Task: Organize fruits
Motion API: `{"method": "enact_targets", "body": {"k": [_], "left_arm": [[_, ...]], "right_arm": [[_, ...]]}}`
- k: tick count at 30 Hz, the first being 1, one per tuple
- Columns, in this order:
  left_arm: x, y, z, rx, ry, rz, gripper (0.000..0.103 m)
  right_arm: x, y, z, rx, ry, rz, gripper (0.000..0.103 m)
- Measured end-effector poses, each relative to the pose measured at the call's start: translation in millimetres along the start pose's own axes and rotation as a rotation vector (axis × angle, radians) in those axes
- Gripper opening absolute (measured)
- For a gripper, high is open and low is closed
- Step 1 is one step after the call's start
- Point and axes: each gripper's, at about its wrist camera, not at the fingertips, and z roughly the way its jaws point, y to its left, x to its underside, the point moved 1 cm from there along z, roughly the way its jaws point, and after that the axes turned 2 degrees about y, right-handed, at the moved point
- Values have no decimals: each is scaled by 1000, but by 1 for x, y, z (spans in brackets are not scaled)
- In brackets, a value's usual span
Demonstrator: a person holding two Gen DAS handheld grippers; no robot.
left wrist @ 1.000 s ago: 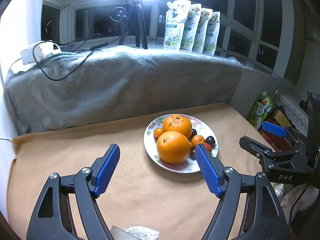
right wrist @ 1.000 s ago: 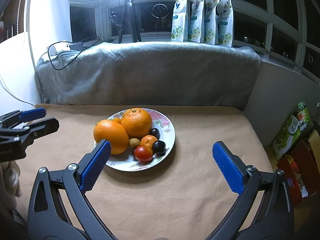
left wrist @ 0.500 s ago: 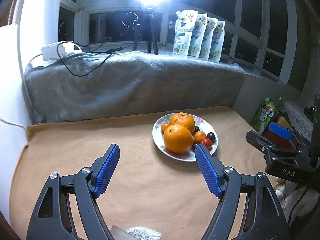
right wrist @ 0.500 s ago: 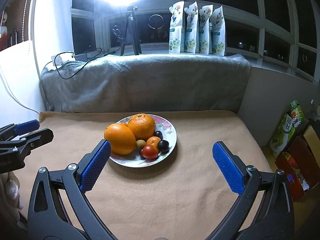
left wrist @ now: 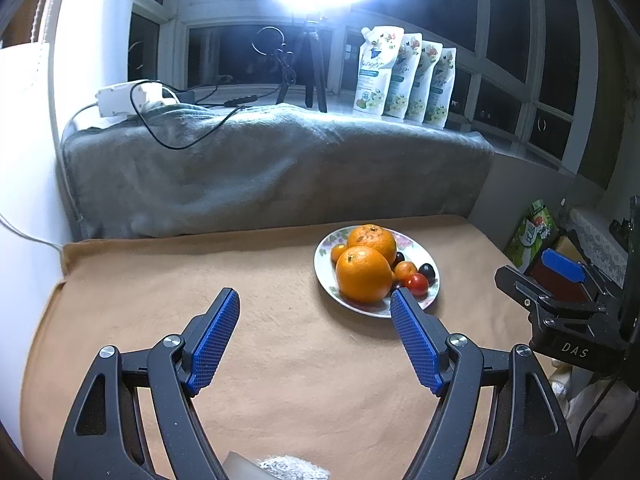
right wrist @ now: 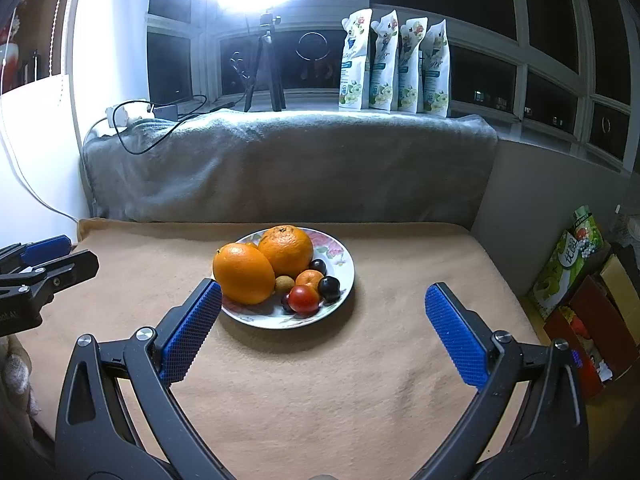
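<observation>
Both grippers backed off since a second ago: plate (right wrist: 344,276) of fruit (right wrist: 244,266) looks smaller, still mid-cloth (right wrist: 320,380) toward the far edge. Left gripper (left wrist: 314,338) and right gripper (right wrist: 322,330) both spread apart, empty.

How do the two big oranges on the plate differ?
Right wrist view: the front orange has smooth skin and looks slightly oval, while the back orange is rounder with bumpier, duller skin. The front orange sits at the plate's near-left edge; the back orange sits further in, toward the far rim. The stem end of the back orange faces up; that of the front orange faces left. Both touch each other, and both dwarf the small fruits beside them.
</observation>
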Motion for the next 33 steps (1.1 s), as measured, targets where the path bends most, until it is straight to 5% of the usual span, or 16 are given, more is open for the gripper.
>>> {"method": "enact_targets", "body": {"k": [33], "left_arm": [[0, -6, -5, 5, -5, 10, 78]], "right_arm": [[3, 2, -9, 2, -4, 15, 103]]}}
